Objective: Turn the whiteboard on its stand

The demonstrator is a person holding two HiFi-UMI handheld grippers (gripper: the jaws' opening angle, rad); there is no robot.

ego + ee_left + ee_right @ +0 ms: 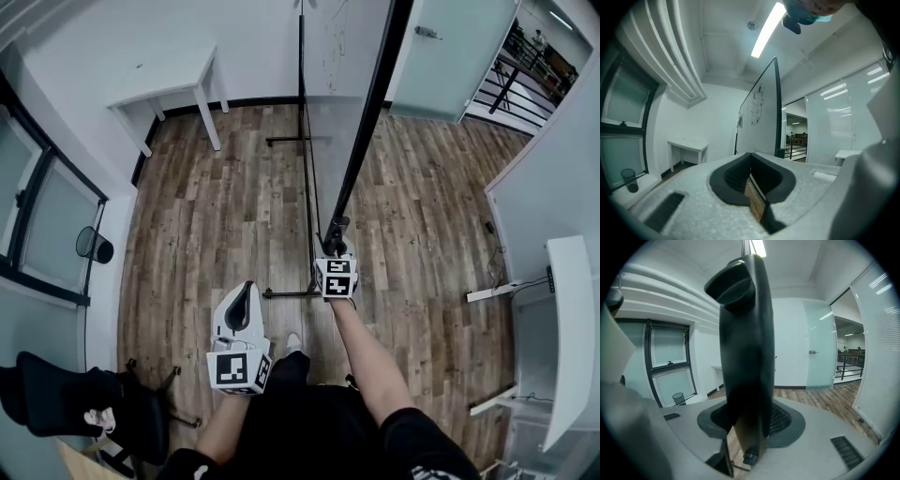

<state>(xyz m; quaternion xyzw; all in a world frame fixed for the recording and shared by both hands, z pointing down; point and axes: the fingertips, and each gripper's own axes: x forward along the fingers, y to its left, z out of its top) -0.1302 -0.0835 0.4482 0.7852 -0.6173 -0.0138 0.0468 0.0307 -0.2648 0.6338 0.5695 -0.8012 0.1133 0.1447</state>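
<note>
The tall black-framed whiteboard [339, 80] is seen almost edge-on from above in the head view. It is set upright on a thin black metal stand [307, 187] in the middle of a brown wood-plank floor [206, 216]. The stand's foot bars are laid flat on the planks. In the left gripper view, faint marker scribbles can be made out on the board's white face.

The near vertical edge of the black frame is clamped by the right gripper [335, 239]. In the right gripper view the dark frame edge [746, 348] is seen rising between the two jaws, with the black pads closed against it on either side. The right gripper is carried on a bare forearm [370, 361] stretched forward from the person.

The left gripper [242, 298] is held to the left of the right one in the head view, apart from the board and touching nothing. Its jaws are brought together with nothing between them, and the whiteboard is seen ahead of it.

Further out, a small white table [169, 80] is placed against the far wall. A black mesh waste bin [94, 246] is stood by the window at the left, and a black chair [84, 398] is seen at the lower left. A frosted glass door [441, 47] is set in the far wall, and a white desk [572, 319] is mounted along the right wall.
</note>
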